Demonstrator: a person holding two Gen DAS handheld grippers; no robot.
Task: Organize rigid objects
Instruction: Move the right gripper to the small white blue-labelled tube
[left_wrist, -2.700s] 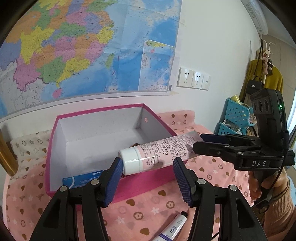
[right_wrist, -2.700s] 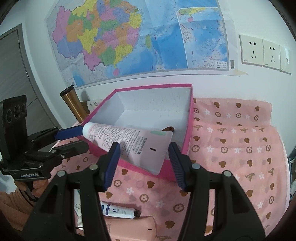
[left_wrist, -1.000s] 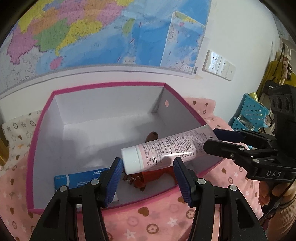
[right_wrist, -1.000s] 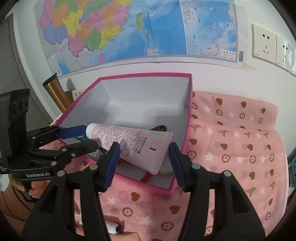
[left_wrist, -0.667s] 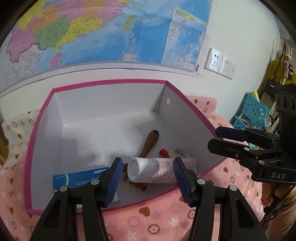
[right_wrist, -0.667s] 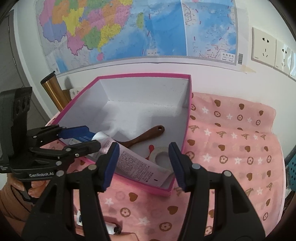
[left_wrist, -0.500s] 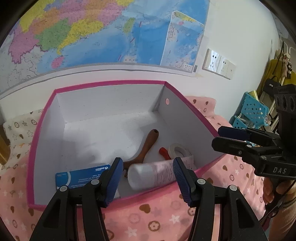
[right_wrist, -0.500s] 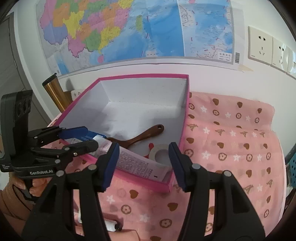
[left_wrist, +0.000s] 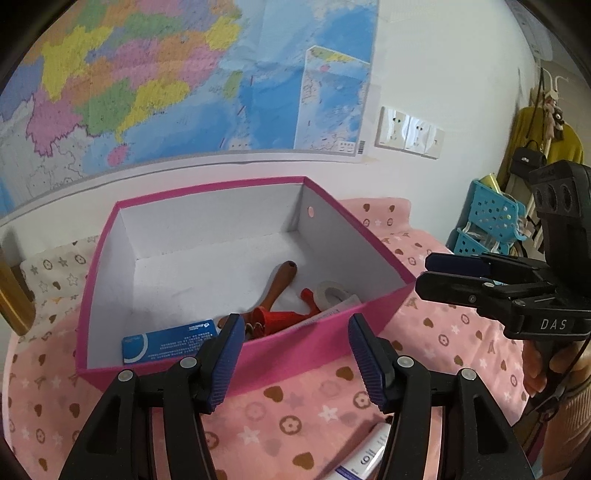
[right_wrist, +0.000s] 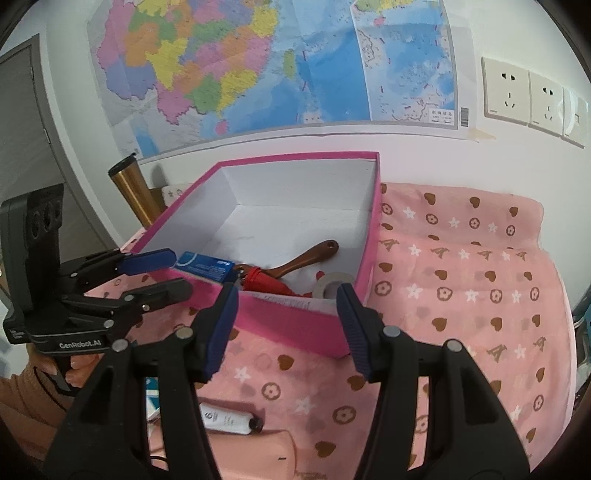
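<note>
Both tools stand empty: left tool (left_wrist: 293, 356) with ribbed blue pads still opening, right tool (right_wrist: 286, 328) spread. Centre frame, the pink cardboard box (left_wrist: 321, 334) holds the glossy pink-white tube (right_wrist: 291, 301), a wooden-handled brush (left_wrist: 280, 282) and a tape roll (left_wrist: 334, 291).

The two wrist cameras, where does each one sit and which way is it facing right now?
Left wrist: on the left gripper, looking down along its empty, opening jaws at the pink box; the right gripper shows at right.
Right wrist: on the right gripper, jaws open and empty, facing the box; the left gripper shows at left.
Shared: box, wooden brush, tape roll.
</note>
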